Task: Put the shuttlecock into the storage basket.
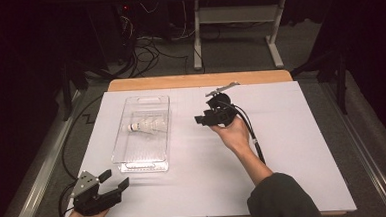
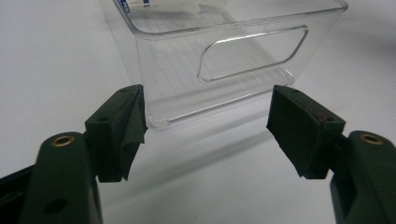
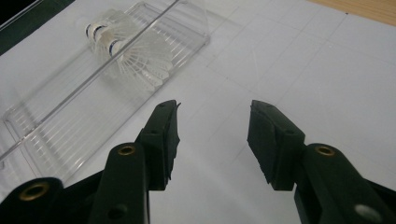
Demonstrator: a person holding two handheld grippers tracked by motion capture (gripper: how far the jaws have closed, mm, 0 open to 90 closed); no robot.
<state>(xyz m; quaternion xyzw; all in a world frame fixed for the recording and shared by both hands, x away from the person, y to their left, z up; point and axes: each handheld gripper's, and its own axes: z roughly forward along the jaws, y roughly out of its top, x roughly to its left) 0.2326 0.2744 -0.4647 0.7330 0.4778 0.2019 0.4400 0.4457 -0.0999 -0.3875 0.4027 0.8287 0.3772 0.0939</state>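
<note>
The right gripper [image 1: 201, 119] hangs over the middle of the worktop [image 1: 293, 148], jaws parted with nothing between them, pointing toward the clear plastic bin [image 1: 128, 152]. The left gripper [image 1: 115, 178] rests at the worktop's near left corner, jaws wide apart and bare, aimed at the bin's near end wall. The bin lies left of centre, and in its far half the shuttlecocks [image 1: 146, 125] lie on their sides, cork ends to the left. The step in hand looks like a placing or a reach at the bin; a next pick would need the right jaws lowered over the rim.
</note>
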